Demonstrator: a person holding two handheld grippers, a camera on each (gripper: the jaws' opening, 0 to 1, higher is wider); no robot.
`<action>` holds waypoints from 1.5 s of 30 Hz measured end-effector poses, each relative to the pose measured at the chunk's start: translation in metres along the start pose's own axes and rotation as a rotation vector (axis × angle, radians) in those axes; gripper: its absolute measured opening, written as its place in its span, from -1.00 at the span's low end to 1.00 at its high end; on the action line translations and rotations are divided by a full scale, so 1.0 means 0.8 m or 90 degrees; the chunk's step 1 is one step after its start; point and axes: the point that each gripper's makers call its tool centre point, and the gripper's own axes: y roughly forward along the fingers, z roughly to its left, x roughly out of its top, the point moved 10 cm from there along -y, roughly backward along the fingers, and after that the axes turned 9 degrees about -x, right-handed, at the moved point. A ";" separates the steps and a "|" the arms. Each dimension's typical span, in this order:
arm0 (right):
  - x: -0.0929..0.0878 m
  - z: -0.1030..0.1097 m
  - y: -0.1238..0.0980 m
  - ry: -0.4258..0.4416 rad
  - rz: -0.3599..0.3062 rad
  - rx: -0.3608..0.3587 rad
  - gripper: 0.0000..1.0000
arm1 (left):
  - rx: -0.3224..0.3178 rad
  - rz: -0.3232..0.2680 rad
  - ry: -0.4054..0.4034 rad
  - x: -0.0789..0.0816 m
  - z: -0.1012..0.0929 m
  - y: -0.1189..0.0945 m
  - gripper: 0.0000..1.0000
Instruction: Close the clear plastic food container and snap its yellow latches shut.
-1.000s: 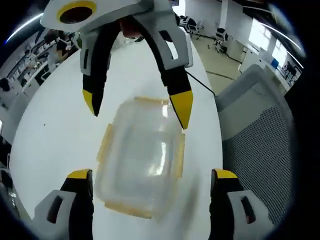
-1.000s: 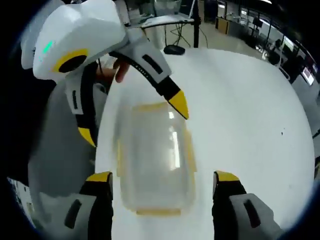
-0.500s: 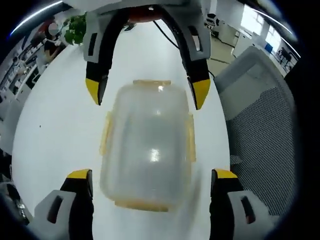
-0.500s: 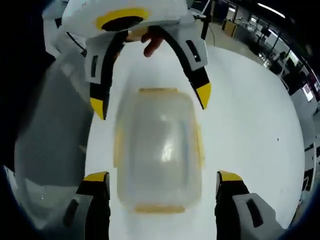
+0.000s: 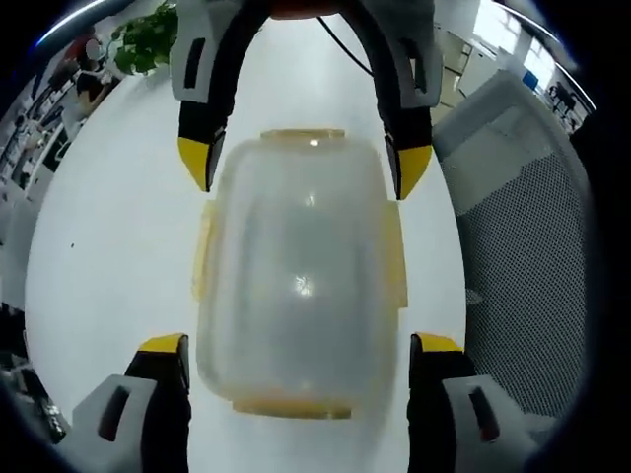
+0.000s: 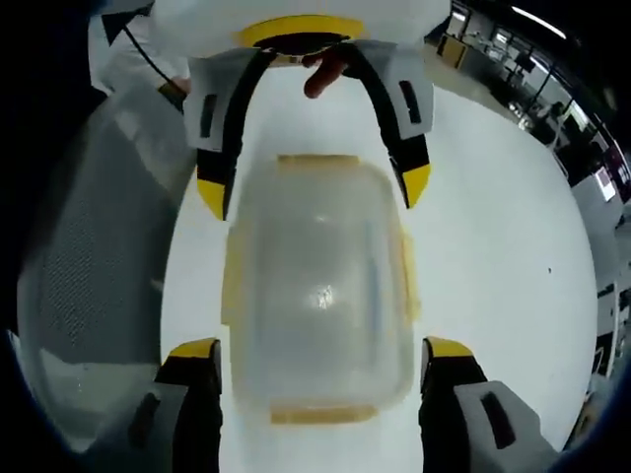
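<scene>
The clear plastic food container lies on the white table with its lid on top. Yellow latches stick out along all its sides. In the left gripper view my left gripper is open, one jaw on each side of the container's near end. My right gripper faces it from the far end, also open, straddling the container. In the right gripper view the same container sits between my right gripper below and the left gripper above. Neither gripper holds anything.
The round white table ends close to the container on one side, where a grey mesh chair stands; the chair is at the left in the right gripper view. A hand holds the left gripper. A plant and office desks lie beyond.
Both grippers have swung from a skewed angle into line with the container and come closer over its two ends. The container itself has stayed put on the table.
</scene>
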 end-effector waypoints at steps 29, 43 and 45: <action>-0.002 0.007 0.009 0.025 0.006 -0.009 0.58 | 0.008 0.011 0.012 -0.003 -0.003 0.008 0.72; 0.026 0.011 0.020 0.032 0.012 -0.009 0.58 | 0.043 0.042 0.064 -0.031 -0.008 0.005 0.76; 0.029 0.012 0.021 0.028 0.014 -0.009 0.58 | 0.035 0.036 0.067 -0.035 -0.008 0.002 0.75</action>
